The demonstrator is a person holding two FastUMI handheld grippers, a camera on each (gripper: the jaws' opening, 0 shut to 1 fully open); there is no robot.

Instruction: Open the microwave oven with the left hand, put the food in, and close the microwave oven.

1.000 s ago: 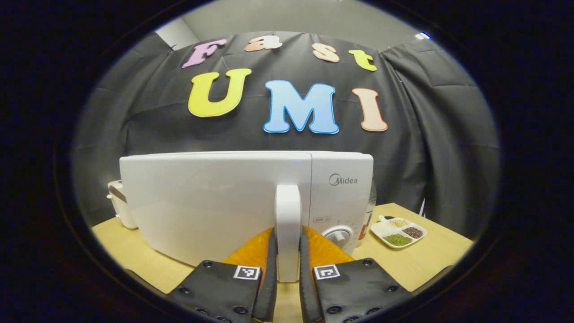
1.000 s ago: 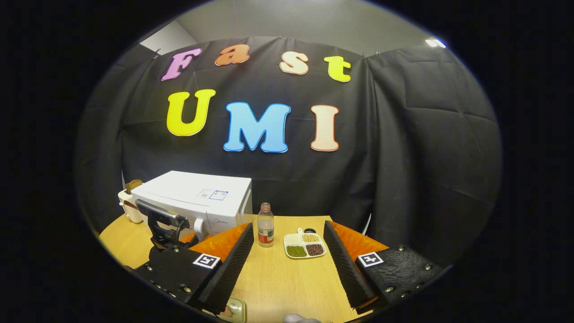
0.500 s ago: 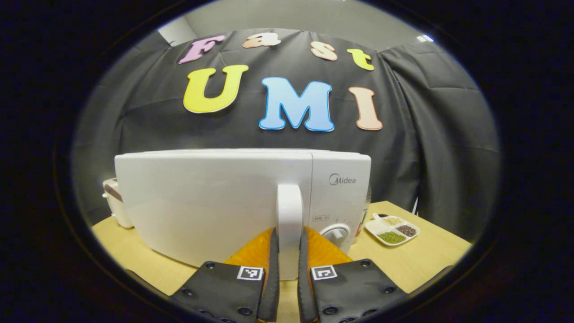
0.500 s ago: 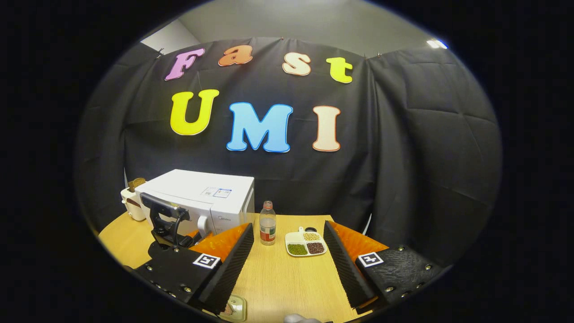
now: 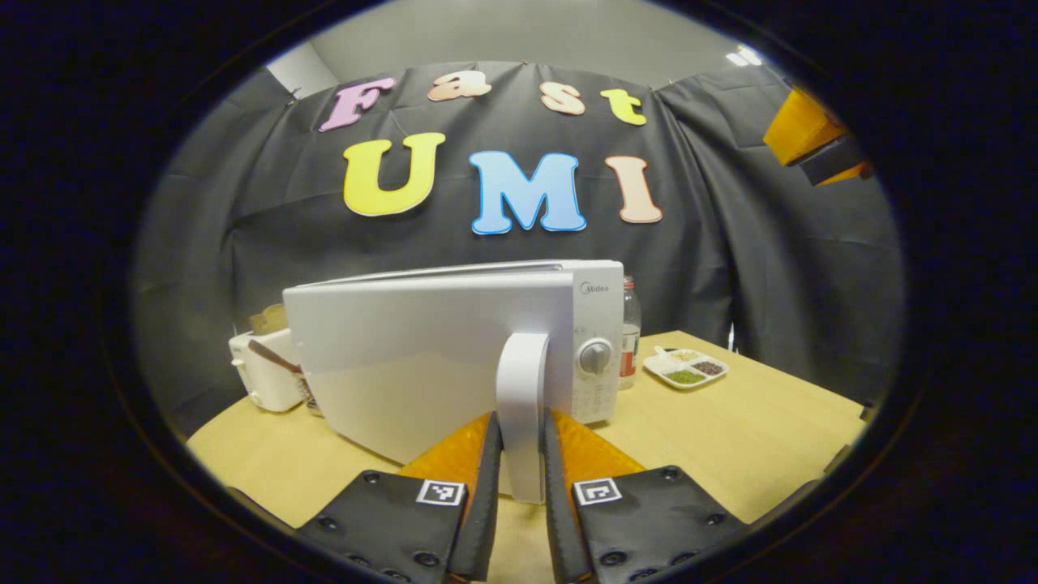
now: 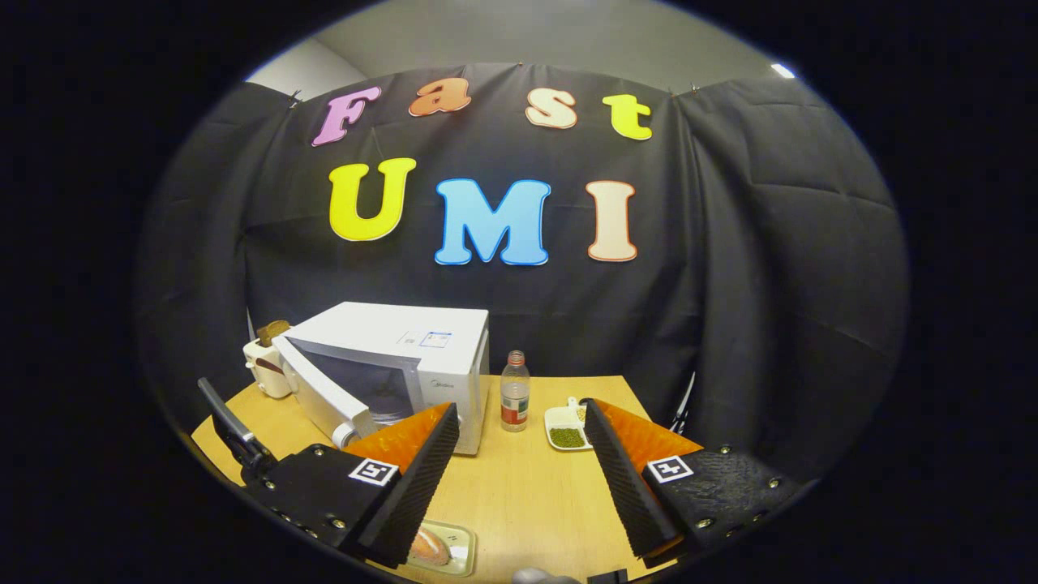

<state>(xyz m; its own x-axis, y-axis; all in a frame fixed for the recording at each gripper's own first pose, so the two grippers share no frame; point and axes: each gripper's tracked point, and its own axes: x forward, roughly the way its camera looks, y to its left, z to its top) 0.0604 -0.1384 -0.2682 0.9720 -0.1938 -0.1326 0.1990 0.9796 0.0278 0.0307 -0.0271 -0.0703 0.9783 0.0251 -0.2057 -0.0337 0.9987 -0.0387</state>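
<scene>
Door [image 5: 430, 365] was swung partly open since a moment earlier, handle [image 5: 521, 405] pinched between left gripper [image 5: 521, 487] fingers; loading was enabled.

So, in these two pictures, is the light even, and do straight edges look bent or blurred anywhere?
Left gripper view: the white microwave door shows a soft bright gradient without hard glare, its top edge bows from the fisheye lens, and the tongs look sharp. Right gripper view: the light wooden table is evenly lit, a ceiling lamp glares slightly, and the small tray with food is cut by the rim.

Glossy white microwave [image 5: 422, 357]; matt wood-grain table [image 5: 730, 430]; clear bottle [image 6: 513, 392].
</scene>
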